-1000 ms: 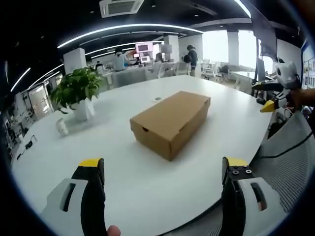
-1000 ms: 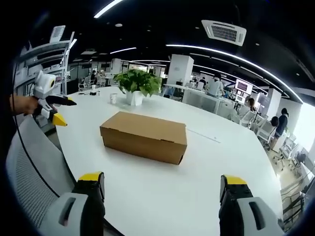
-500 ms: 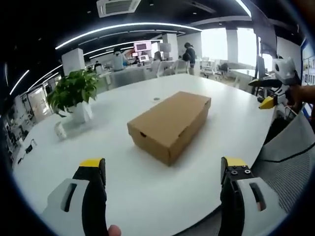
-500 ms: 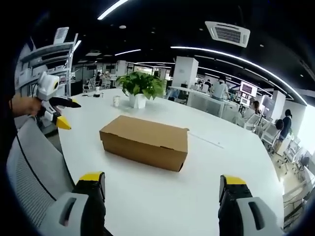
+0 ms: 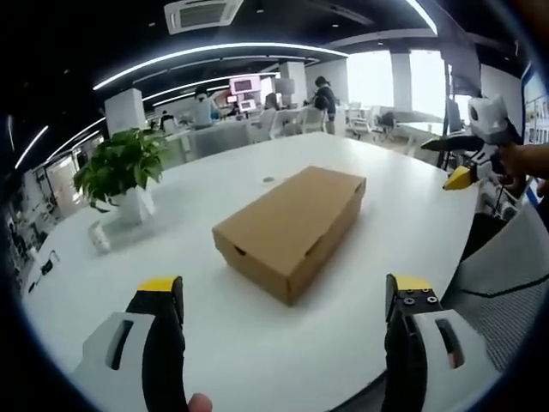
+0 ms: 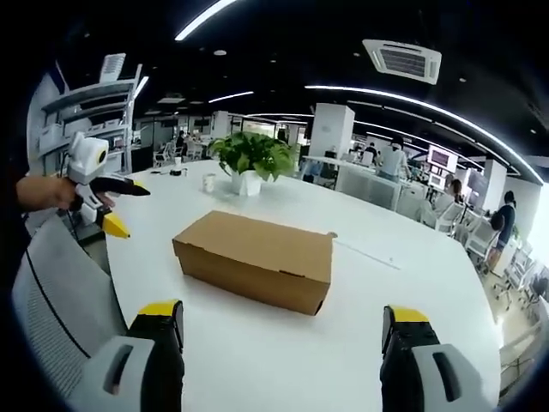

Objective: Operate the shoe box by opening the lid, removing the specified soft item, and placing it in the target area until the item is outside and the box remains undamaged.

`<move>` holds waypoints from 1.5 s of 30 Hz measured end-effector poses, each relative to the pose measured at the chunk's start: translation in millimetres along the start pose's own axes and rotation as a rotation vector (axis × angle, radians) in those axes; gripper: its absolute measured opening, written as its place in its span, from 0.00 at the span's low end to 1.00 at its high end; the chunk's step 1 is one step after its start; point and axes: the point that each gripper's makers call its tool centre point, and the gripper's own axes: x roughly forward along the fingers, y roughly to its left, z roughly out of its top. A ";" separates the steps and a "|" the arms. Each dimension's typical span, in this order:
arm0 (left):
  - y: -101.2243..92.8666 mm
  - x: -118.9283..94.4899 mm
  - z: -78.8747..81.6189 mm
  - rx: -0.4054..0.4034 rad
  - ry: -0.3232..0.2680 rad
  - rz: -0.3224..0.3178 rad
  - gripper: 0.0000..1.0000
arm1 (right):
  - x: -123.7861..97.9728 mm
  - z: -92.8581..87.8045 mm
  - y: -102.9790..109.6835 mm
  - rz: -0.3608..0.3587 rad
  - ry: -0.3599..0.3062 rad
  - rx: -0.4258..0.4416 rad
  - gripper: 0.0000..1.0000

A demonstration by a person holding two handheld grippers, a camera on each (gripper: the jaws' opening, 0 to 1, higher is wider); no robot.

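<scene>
Left tongs (image 5: 283,300) and right tongs (image 6: 283,322) both gape wide, holding nothing.

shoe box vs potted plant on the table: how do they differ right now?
The shoe box is a low, long, plain brown cardboard shape with its lid shut; the potted plant stands upright, green and leafy in a white pot. The shoe box lies near the middle of the white table, closer to both grippers; the potted plant sits beyond it, toward the far edge. Both rest on the table, untouched.

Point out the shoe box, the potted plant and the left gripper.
shoe box (image 5: 296,219), left gripper view, on its closed lid.
potted plant (image 6: 251,154), right gripper view, on its leaves.
left gripper (image 5: 283,296), left gripper view, midway between its fingertips.
</scene>
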 end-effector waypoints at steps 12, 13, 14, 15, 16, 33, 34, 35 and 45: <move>-0.7 16.1 -2.9 -0.032 0.018 -0.009 0.96 | 17.7 5.5 -1.7 0.070 -0.016 0.076 0.95; -0.7 16.9 -3.2 -0.036 0.020 -0.008 0.96 | 19.1 6.1 -1.9 0.071 -0.017 0.076 0.95; -1.1 18.3 -3.6 -0.041 0.022 -0.010 0.96 | 20.7 6.8 -2.0 0.073 -0.018 0.075 0.95; -1.4 19.3 -3.9 -0.045 0.024 -0.011 0.96 | 23.0 7.0 -2.4 0.074 -0.018 0.068 0.95; -1.7 20.4 -4.1 -0.048 0.025 -0.011 0.96 | 24.8 6.8 -2.9 0.075 -0.016 0.064 0.95; -2.3 43.6 -5.4 -0.037 0.035 0.009 0.93 | 52.5 -12.3 -20.9 0.094 0.013 -0.016 0.94; -2.3 45.1 -6.9 -0.041 0.040 0.008 0.93 | 54.0 -14.3 -22.4 0.094 0.015 -0.017 0.94; -2.3 46.0 -8.1 -0.040 0.044 0.008 0.93 | 54.9 -15.5 -23.2 0.095 0.015 -0.017 0.94; -6.5 54.0 -18.5 -0.068 0.066 0.003 0.91 | 65.9 -26.9 -27.9 0.104 0.038 -0.036 0.92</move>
